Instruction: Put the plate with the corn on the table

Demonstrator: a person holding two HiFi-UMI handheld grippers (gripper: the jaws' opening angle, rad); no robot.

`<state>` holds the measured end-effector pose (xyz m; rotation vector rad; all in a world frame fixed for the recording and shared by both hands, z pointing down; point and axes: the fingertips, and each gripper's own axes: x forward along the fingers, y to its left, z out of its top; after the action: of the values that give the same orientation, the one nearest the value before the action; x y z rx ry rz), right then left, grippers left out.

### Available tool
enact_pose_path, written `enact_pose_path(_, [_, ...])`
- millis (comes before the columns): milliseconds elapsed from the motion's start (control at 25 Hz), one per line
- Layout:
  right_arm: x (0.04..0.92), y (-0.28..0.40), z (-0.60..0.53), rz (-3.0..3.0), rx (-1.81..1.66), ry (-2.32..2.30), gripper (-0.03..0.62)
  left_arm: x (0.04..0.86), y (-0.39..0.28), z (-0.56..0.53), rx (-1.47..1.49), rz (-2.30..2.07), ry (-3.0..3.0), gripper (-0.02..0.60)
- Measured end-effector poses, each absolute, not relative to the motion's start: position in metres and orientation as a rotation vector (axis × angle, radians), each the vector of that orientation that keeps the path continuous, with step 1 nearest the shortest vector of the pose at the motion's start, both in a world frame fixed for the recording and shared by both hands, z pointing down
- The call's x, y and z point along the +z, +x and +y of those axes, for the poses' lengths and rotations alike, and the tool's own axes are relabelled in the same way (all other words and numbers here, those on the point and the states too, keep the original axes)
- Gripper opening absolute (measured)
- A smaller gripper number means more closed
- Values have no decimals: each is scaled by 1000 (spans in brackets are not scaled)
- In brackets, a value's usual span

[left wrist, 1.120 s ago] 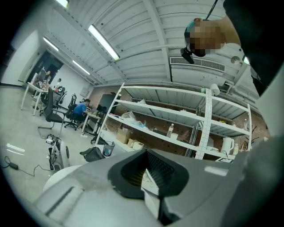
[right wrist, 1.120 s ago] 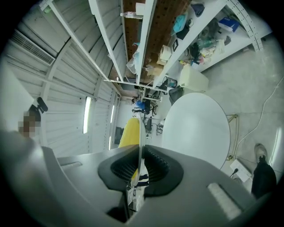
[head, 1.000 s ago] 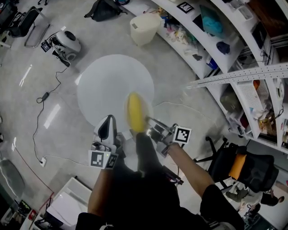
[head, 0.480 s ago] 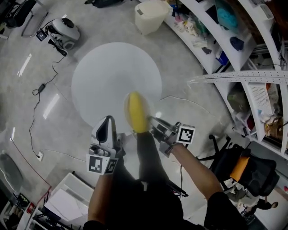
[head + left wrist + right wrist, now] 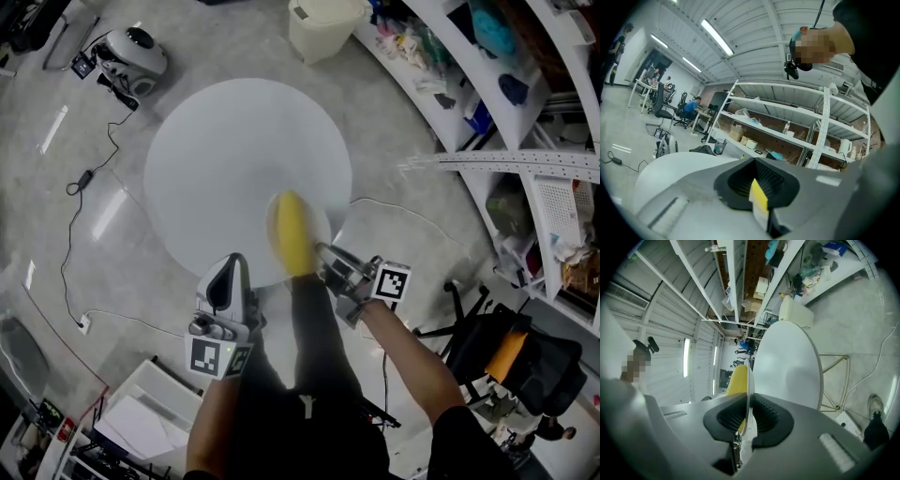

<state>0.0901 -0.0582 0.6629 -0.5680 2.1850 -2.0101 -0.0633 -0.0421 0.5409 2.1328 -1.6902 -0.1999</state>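
Plate (image 5: 749, 380) w/ 1 corn (image 5: 292, 234), rim clamped betw. R gripper (image 5: 747, 420) jaws.

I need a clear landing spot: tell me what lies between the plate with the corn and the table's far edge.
Nothing. In the head view the white table is bare from the plate to its far edge.

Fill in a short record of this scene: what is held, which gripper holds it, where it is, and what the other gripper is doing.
Held: pale round plate carrying a yellow corn cob
Holder: right gripper, jaws clamped on the plate's rim
Place: over the near edge of the round white table; whether it touches cannot be told
Other: left gripper, jaws together, holding nothing, short of the table
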Motion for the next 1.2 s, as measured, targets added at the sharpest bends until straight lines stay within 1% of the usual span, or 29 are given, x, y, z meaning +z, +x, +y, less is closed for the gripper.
enact_pose_path(440, [693, 77, -68, 2173, -2073, -604, 41, 560, -59, -57, -214, -1658, 2126, 3])
enact_pose_path(1200, [715, 64, -76, 2149, -2149, -641, 41, 569, -63, -69, -230, -1630, 2100, 3])
